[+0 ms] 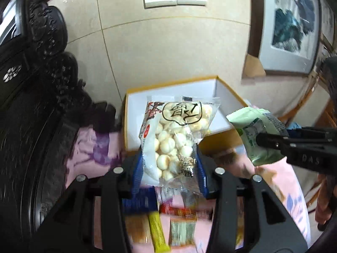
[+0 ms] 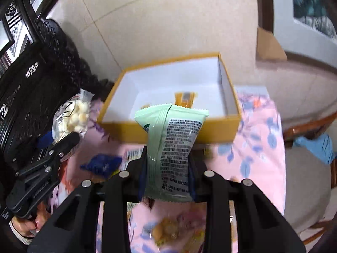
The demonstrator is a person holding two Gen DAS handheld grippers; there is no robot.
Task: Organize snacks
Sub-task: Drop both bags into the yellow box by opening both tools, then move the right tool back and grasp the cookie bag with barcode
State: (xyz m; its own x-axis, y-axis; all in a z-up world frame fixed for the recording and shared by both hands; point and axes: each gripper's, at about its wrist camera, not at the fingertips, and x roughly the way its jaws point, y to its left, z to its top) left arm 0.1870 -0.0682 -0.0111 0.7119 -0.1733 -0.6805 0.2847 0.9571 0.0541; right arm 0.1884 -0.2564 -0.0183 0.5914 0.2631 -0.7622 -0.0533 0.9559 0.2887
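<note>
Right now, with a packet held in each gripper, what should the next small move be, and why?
Probably carry both on over the open yellow box and lower them in. The left gripper is shut on the clear bag of white balls, the right gripper on the green packet; both hang short of the near wall, and the box is nearly empty.

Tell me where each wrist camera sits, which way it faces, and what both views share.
Left wrist: on the left gripper, looking down along its fingers at the clear bag of white balls it grips; right gripper enters at right.
Right wrist: on the right gripper, looking down over its green packet; left gripper and a hand at left.
Shared: the yellow box, pink floral cloth, both packets.
</note>
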